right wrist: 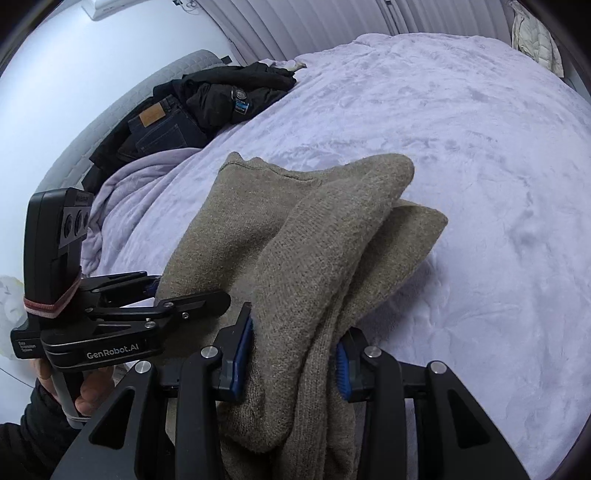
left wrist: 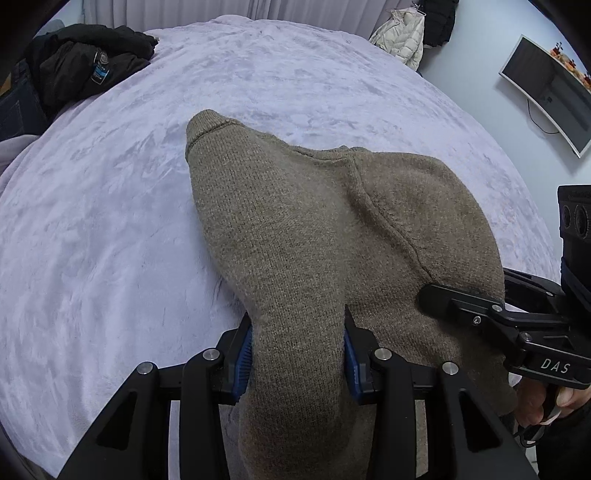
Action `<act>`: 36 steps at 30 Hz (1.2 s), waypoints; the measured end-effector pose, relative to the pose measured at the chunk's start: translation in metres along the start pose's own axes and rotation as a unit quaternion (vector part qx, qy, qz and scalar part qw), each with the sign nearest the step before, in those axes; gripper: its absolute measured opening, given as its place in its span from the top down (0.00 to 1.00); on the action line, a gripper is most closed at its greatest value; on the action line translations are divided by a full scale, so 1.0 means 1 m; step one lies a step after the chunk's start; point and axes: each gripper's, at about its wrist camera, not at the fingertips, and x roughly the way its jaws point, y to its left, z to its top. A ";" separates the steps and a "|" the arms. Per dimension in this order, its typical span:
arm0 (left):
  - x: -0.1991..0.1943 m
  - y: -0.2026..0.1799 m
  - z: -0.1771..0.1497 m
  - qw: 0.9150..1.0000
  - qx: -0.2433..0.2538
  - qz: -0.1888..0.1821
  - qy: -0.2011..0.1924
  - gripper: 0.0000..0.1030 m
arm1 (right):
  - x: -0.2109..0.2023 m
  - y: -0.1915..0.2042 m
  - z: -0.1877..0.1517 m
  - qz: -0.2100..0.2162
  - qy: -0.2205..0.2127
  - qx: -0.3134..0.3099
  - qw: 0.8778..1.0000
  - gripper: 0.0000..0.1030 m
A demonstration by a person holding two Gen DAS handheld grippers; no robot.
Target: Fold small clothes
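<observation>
Taupe knitted sweater (left wrist: 306,229) draping over lilac plush blanket (left wrist: 110,221), bunched toward six o'clock. Left gripper (left wrist: 297,354) and right gripper (right wrist: 295,358) both clamping knit folds. Step: carrying fold across. Next: laying edge flat, releasing evenly.

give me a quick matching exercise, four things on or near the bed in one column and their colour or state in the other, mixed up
Things:
1. knit sweater
2. bed blanket
3. jacket at the bed's far corner
4. puffer coat hanging by the wall

Colour or state:
A. black, lying in a heap
B. cream white
C. brownish grey, gripped by both the left claw and the right claw
D. pale lilac, plush

Pairs: 1-C, 2-D, 3-A, 4-B
</observation>
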 end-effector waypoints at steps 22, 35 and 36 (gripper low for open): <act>-0.065 -0.013 -0.099 0.992 0.101 0.027 -0.069 0.25 | -0.057 0.077 -0.088 -0.100 -0.007 -0.254 0.962 0.40; -0.022 0.023 -0.110 1.000 0.009 -0.008 0.005 0.07 | -0.034 0.023 -0.101 -0.079 0.015 -0.146 0.986 0.95; -0.023 0.021 -0.110 1.000 0.014 -0.005 0.003 0.07 | -0.034 0.021 -0.104 -0.083 0.015 -0.144 0.986 0.95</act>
